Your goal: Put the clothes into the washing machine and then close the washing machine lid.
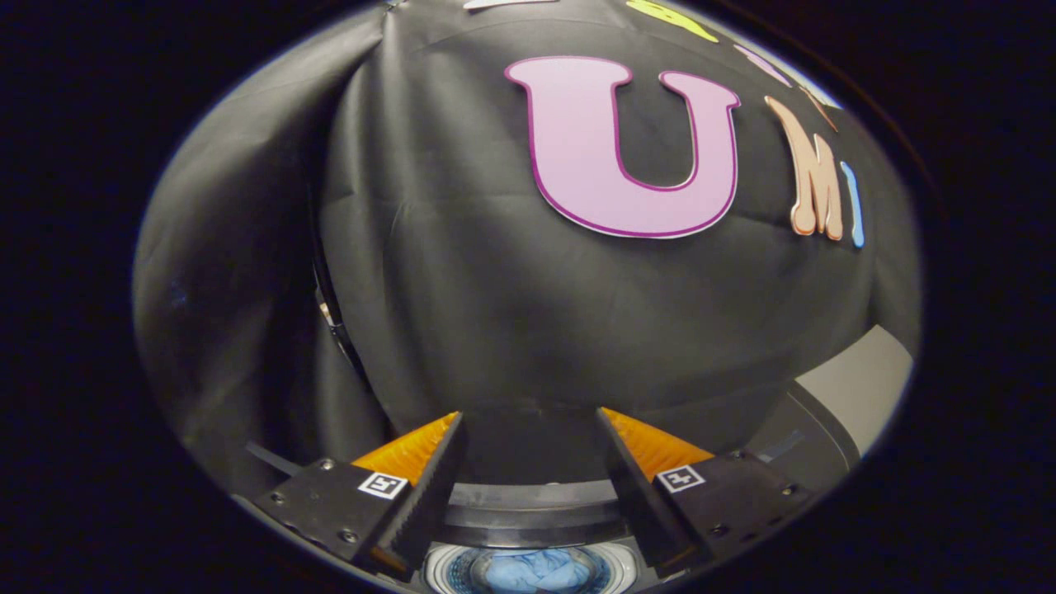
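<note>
My gripper (528, 429) is open, its two fingers spread wide with nothing between them, held above the washing machine and pointing at the black cloth wall. Down between the finger bases I see the round drum opening (450, 569) of the washing machine, with blue clothes (532, 571) lying inside it. A dark curved band (528, 507) of the machine's top, perhaps the raised lid's edge, runs across just beyond the drum, between the fingers.
The black cloth wall (511, 313) hangs close ahead, beyond the fingers. A dark rounded panel (804, 445) and a pale grey surface (858, 384) sit to the right of the right finger. A fold of the cloth hangs left of the left finger.
</note>
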The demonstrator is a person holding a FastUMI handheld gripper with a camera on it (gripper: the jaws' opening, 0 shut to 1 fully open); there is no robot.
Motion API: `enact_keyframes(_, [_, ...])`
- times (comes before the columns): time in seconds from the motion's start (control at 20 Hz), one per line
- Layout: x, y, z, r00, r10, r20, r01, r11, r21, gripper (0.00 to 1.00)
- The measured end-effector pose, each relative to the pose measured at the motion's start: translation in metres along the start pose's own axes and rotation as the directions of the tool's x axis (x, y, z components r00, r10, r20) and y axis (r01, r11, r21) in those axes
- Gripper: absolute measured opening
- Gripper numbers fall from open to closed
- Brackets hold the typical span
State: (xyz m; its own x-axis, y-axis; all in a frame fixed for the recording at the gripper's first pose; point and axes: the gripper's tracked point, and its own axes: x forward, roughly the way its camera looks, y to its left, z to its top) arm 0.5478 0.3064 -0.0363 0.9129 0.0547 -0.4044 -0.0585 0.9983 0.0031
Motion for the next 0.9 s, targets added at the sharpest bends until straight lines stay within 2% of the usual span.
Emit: enact_keyframes(0.9, [-0.0006, -0.0017, 0.0062, 0.993, 0.001, 0.114, -0.002, 1.0, 0.008, 0.94])
